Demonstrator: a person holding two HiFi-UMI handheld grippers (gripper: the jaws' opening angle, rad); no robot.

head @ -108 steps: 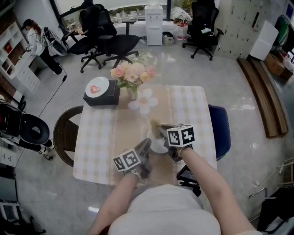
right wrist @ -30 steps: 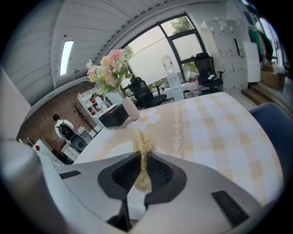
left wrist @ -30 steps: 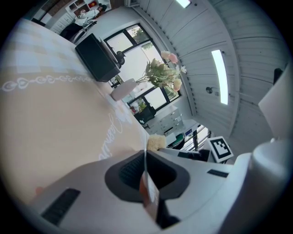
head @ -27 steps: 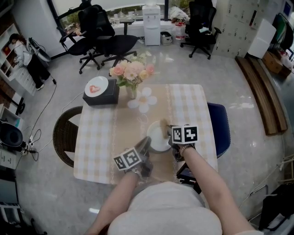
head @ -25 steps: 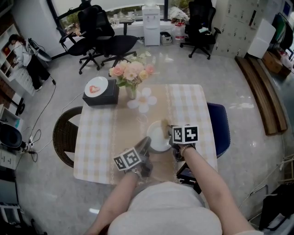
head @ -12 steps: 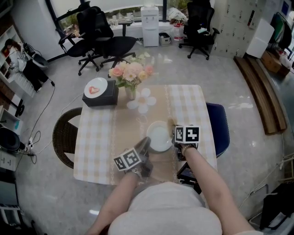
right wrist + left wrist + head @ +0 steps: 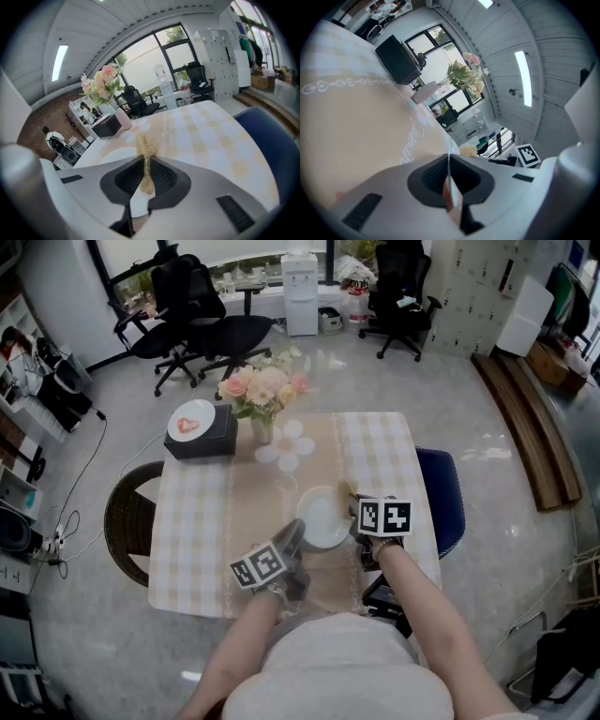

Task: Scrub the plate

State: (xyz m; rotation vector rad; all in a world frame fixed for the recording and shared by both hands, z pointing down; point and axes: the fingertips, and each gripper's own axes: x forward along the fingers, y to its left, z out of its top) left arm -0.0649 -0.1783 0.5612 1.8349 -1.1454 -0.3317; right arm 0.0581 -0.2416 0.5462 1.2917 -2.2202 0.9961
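Head view: one white plate [image 7: 322, 517] lies near the front edge of the checked table [image 7: 192, 531], with two grippers on it, one to each side. The left gripper [image 7: 294, 529] has its jaws clamped tight on the plate's near rim, which shows edge-on in the left gripper view. The right gripper [image 7: 358, 508] pinches one beige fibre scrubber [image 7: 146, 154], jaws nearly together, at the plate's right edge. Further back stand one vase of flowers [image 7: 262, 395], one black box [image 7: 202, 439] and one flower-shaped mat [image 7: 285, 446].

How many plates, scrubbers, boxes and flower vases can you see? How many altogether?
Plates: 2, the white plate and the heart plate
Scrubber: 1
Black box: 1
Flower vase: 1
Total: 5
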